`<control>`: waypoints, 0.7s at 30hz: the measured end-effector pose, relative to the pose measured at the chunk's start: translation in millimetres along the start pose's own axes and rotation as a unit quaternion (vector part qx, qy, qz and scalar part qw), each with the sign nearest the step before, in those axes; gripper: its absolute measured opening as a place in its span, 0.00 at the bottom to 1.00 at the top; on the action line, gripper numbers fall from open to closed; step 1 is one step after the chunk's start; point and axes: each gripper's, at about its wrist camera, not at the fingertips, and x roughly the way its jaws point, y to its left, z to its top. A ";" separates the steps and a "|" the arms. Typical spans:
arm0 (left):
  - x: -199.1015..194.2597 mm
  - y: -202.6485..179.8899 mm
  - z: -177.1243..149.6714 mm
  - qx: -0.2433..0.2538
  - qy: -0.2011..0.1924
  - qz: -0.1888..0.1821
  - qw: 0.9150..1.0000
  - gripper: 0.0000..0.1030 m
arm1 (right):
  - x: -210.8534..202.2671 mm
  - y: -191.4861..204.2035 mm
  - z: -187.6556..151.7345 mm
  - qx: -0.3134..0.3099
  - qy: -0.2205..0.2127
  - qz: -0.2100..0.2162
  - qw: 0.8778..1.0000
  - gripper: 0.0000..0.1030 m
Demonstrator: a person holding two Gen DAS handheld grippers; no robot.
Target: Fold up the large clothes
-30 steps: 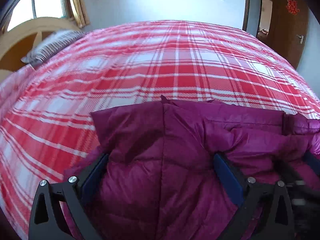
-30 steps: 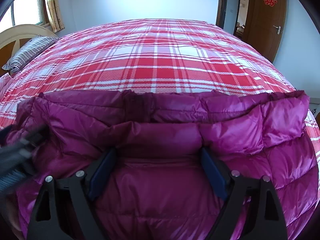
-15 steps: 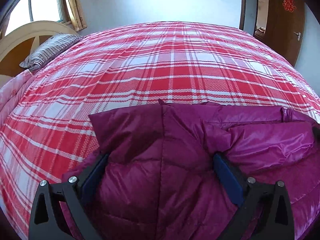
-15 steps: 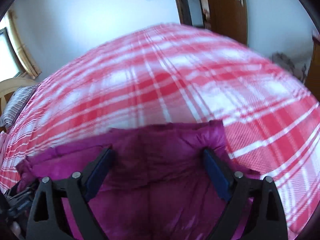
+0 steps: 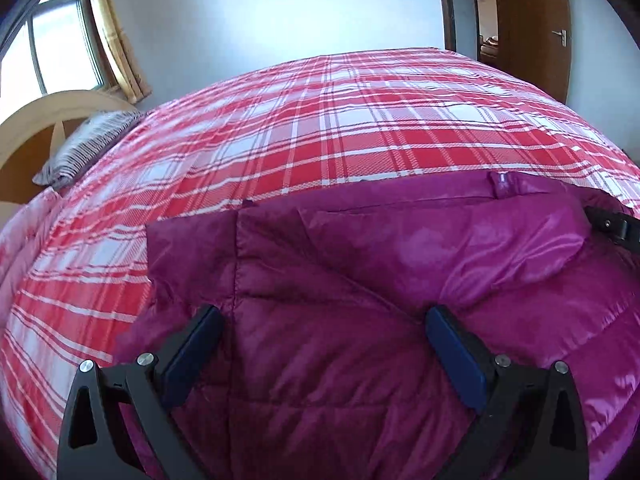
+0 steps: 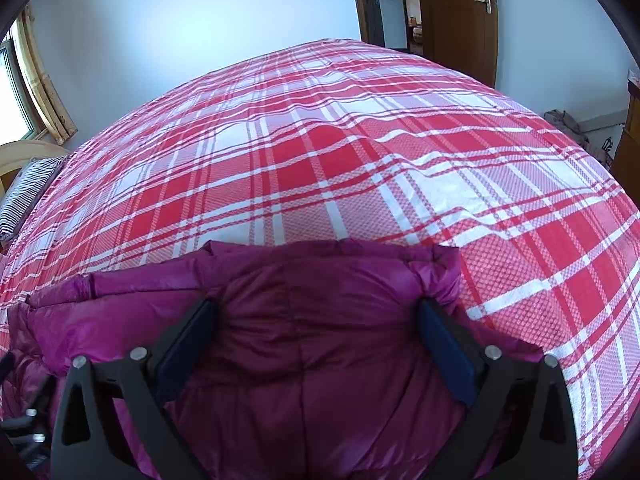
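Plaid bed (image 5: 360, 128) | magenta puffer jacket (image 5: 360, 280) – glossy, quilted, bunched | both tools spread wide

A big, shiny purple puffy jacket (image 5: 360, 280) lies bunched up on the near side of the bed.

- The lower part of the magenta padded jacket (image 5: 360, 288) is cut off by the bottom edge, below the fingers (image 5: 192, 344).
- In the right wrist view, the jacket (image 6: 312, 344) is likewise cut off below and left of the fingers (image 6: 444, 344).
- Whether the fabric is touched by the pads cannot be told.
- The striped pillow (image 6: 24, 196), far left of the fingers, is cut off by the lens rim.
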 end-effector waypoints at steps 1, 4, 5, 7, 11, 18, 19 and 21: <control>1.9 0.0 -0.2 -0.002 0.002 -0.001 1.000 0.99 | -0.1 0.6 0.0 -0.001 0.000 -0.001 1.000 1.00; 4.8 -0.4 -1.1 -0.006 0.004 0.000 1.000 0.99 | -2.6 4.4 1.3 -0.008 0.004 -0.011 1.000 1.00; 5.0 0.3 -1.5 -0.008 0.003 -0.002 1.000 0.99 | -6.6 5.8 1.6 -0.009 0.005 -0.015 1.000 0.99; 4.9 2.3 -3.1 -0.013 0.002 -0.007 1.000 0.99 | -24.4 9.4 -1.9 0.004 -0.005 -0.008 1.000 0.97; 4.9 3.6 -3.6 -0.018 0.001 -0.011 1.000 0.99 | -60.0 45.4 -18.4 -0.028 -0.026 0.048 0.998 0.97; -1.4 13.0 -6.3 -0.035 -0.002 -0.025 0.999 0.99 | -32.9 97.3 -31.5 -0.097 0.007 0.021 0.995 0.95; -5.7 13.8 -7.4 -0.033 -0.003 -0.023 0.999 0.99 | -24.5 97.5 -34.3 -0.099 0.017 0.012 0.995 0.95; -20.5 23.0 -14.1 -0.044 -0.013 -0.040 0.998 0.99 | -17.1 89.6 -34.5 -0.079 0.020 0.020 0.996 0.95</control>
